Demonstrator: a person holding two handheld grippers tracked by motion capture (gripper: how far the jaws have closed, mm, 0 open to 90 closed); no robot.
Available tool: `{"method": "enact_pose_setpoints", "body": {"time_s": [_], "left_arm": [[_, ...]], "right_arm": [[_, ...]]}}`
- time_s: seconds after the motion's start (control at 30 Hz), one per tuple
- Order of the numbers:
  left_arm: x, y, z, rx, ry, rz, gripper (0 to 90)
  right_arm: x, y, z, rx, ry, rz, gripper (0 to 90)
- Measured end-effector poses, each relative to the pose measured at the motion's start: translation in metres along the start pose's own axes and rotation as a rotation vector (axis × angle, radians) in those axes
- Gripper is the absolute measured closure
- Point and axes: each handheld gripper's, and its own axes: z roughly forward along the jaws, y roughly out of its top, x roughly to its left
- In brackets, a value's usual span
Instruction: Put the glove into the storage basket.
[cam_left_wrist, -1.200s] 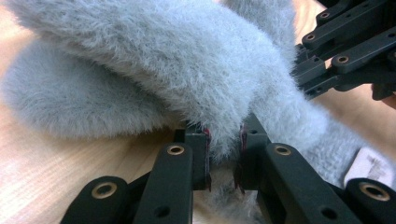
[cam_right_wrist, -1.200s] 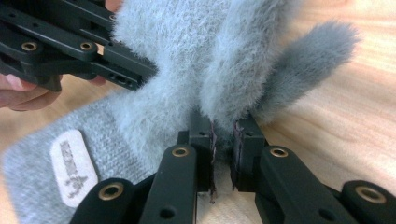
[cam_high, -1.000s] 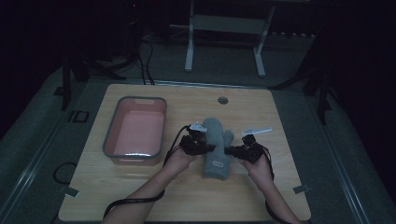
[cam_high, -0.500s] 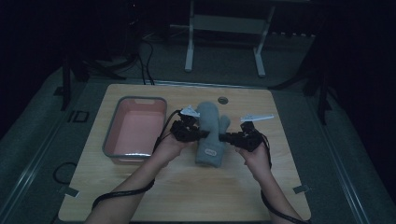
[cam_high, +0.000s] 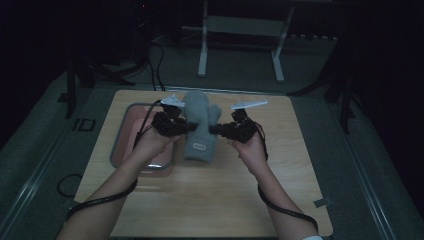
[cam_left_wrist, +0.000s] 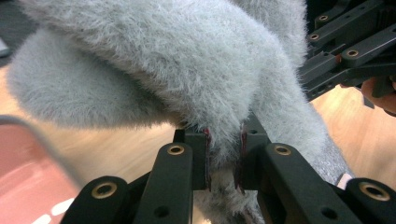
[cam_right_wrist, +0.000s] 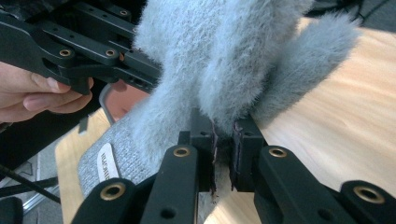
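High view: the fuzzy grey fleece mitten (cam_high: 200, 125) is now held up between the two tools, lifted off the pale wooden worktop (cam_high: 220, 200) and carried left toward the one pink rectangular tray with a grey rim (cam_high: 120, 145); a sec ago it sat further right and lower, nearer the middle of the worktop. So the carry looks well under way, w/ the drop into the tray probably next (my read, not a thing seen). Left tool (cam_high: 182, 127) pinches the mitten's left edge, right tool (cam_high: 217, 131) its right edge; cuff w/ a small white label hangs toward the person. Left gripper view: left tool (cam_left_wrist: 223, 156) is clenched on a fold of grey fleece, pads (cam_left_wrist: 206, 158) pressed into the pile; tray corner (cam_left_wrist: 28, 177) shows low at left, other tool at upper right. Right gripper view: right tool (cam_right_wrist: 224, 154) likewise clamped on fleece, mitten (cam_right_wrist: 224, 51) bulging above, flat cuff below. Count: 1 mitten, 1 tray, 2 tools, 2 hands.
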Motion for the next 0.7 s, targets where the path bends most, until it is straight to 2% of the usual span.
{"method": "enact_pose_setpoints", "body": {"time_s": [0.23, 0.37, 0.5, 0.7], "left_arm": [[0.028, -0.003, -0.044, 0.004, 0.064, 0.000, 79.8], [0.048, -0.012, -0.060, 0.017, 0.094, -0.030, 79.7], [0.067, -0.028, -0.063, 0.024, 0.110, -0.076, 79.7], [0.093, -0.056, -0.050, 0.063, 0.122, -0.146, 79.6]], "right_arm": [[0.027, 0.033, 0.034, 0.001, 0.041, -0.048, 82.3], [0.040, 0.046, 0.060, 0.008, 0.054, -0.066, 82.2], [0.044, 0.050, 0.088, 0.027, 0.064, -0.057, 82.3], [0.039, 0.041, 0.129, 0.075, 0.052, -0.032, 82.3]]}}
